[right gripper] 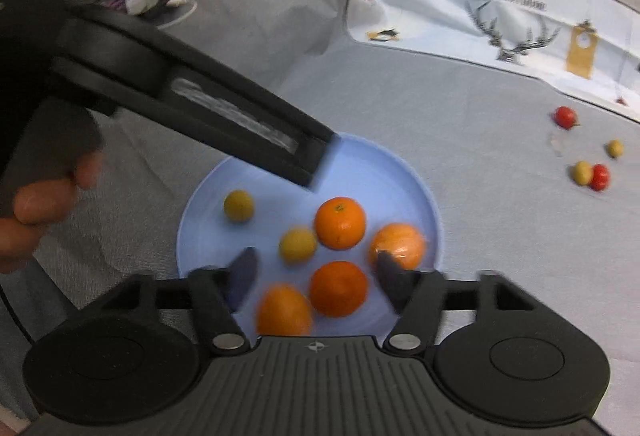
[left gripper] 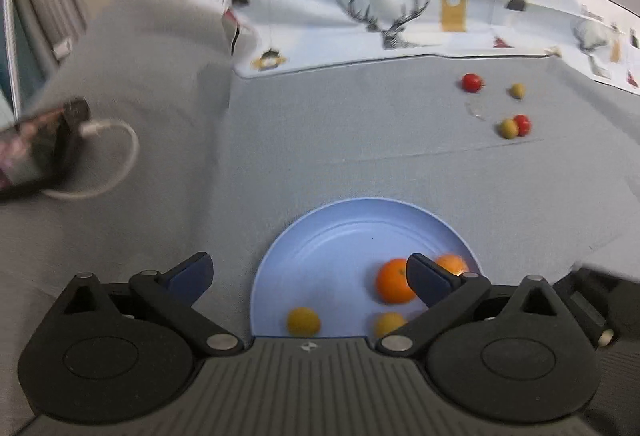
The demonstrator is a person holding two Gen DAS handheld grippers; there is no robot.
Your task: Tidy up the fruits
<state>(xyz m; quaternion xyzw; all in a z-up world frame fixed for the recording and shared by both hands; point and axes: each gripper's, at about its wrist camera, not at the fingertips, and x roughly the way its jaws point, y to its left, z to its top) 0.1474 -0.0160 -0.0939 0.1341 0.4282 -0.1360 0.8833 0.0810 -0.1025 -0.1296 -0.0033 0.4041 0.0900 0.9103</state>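
Note:
A light blue plate (left gripper: 340, 236) (right gripper: 360, 172) lies on the grey cloth and holds several oranges (right gripper: 339, 222) and two small yellow-green fruits (right gripper: 238, 205). My left gripper (left gripper: 308, 272) stands open wide over the plate's near part, with nothing between its pads; one orange (left gripper: 394, 280) lies beside its right finger. My right gripper (right gripper: 316, 276) is open above the plate, an orange (right gripper: 339, 288) lying between its fingers without touching them. Two red fruits (left gripper: 472, 82) (right gripper: 565, 116) and two greenish ones (left gripper: 517, 90) (right gripper: 615, 148) lie loose on the cloth at the far right.
A white cloth with deer prints (left gripper: 400, 8) (right gripper: 520, 16) lies along the back. A phone with a white cable (left gripper: 40, 152) rests at the left. In the right wrist view, the left tool's black body (right gripper: 200, 104) crosses over the plate, held by a hand (right gripper: 40, 204).

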